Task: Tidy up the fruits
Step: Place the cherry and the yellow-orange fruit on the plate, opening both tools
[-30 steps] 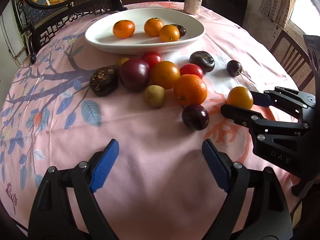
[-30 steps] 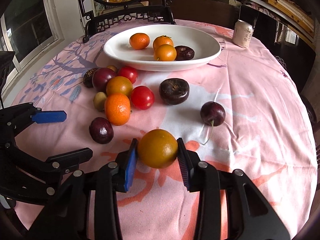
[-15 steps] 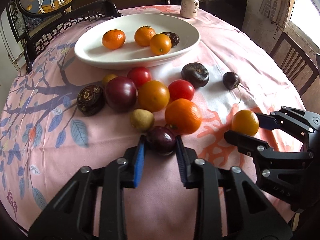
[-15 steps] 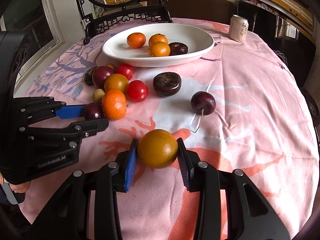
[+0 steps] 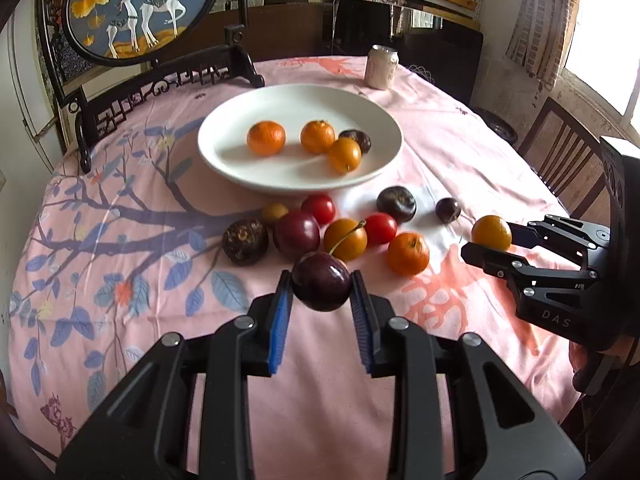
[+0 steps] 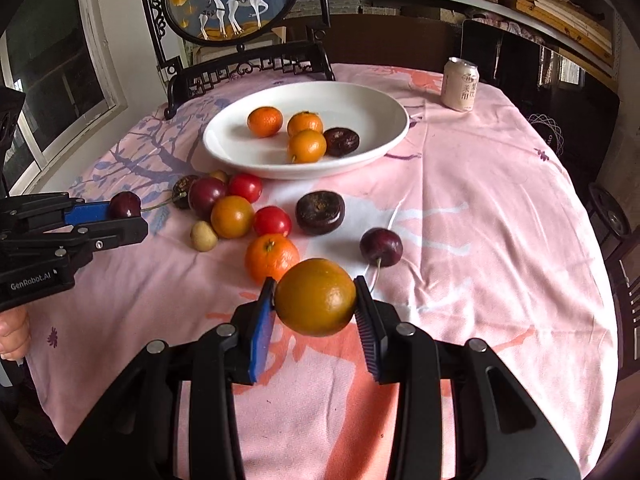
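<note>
Cherry [image 5: 321, 281], dark red and nearly round, sits pinched between the blue pads of the left gripper [image 5: 321, 298], lifted clear of the pink tablecloth [image 5: 120, 280]; its thin stem slants up and to the right, its tip lying across an orange fruit behind. Right gripper [image 6: 316, 300] is clamped on a yellow-orange fruit [image 6: 315, 297], round with no clear long axis, also held above the cloth. Beyond both, loose fruits [image 5: 344, 224] lie clustered near the white plate [image 5: 224, 148], which carries three orange fruits and one dark one, that last partly hidden behind its neighbour in the left wrist view. A can [image 6: 460, 85] stands at the far right of the table. Both grippers' bodies are cut off by the lower frame edges. A small pale fruit shows only in the right wrist view. The person's fingers show only partly at the edges.
</note>
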